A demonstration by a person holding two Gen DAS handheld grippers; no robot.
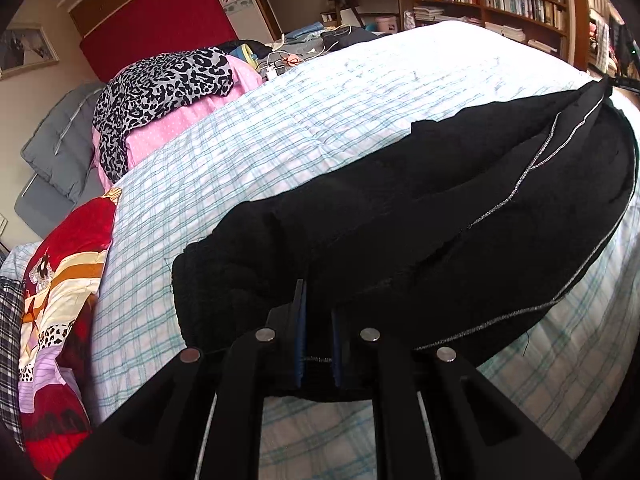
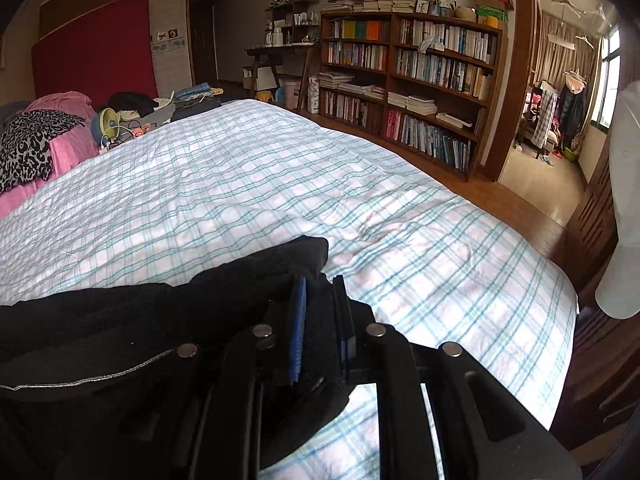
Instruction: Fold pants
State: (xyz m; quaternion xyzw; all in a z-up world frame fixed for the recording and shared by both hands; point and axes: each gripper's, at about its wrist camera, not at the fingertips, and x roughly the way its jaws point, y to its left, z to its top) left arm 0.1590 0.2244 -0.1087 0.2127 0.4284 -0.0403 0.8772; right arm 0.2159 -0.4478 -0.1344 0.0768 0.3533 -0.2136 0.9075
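Note:
Black pants (image 1: 460,220) with a thin silver seam line hang stretched over the checked bed cover (image 1: 320,112). My left gripper (image 1: 318,312) is shut on one end of the pants, with black cloth pinched between its blue pads. The far end of the pants rises to the upper right in the left wrist view. In the right wrist view my right gripper (image 2: 320,304) is shut on the other end of the black pants (image 2: 120,320), and the cloth trails off to the left. A fold of fabric sticks up past its fingertips.
A pink pillow with a leopard-print cloth (image 1: 168,84) and a red patterned cushion (image 1: 60,280) lie at the left of the bed. A small fan and cables (image 2: 110,124) sit at the bed's head. Bookshelves (image 2: 420,76) line the far wall; wooden floor lies beyond the bed's right edge.

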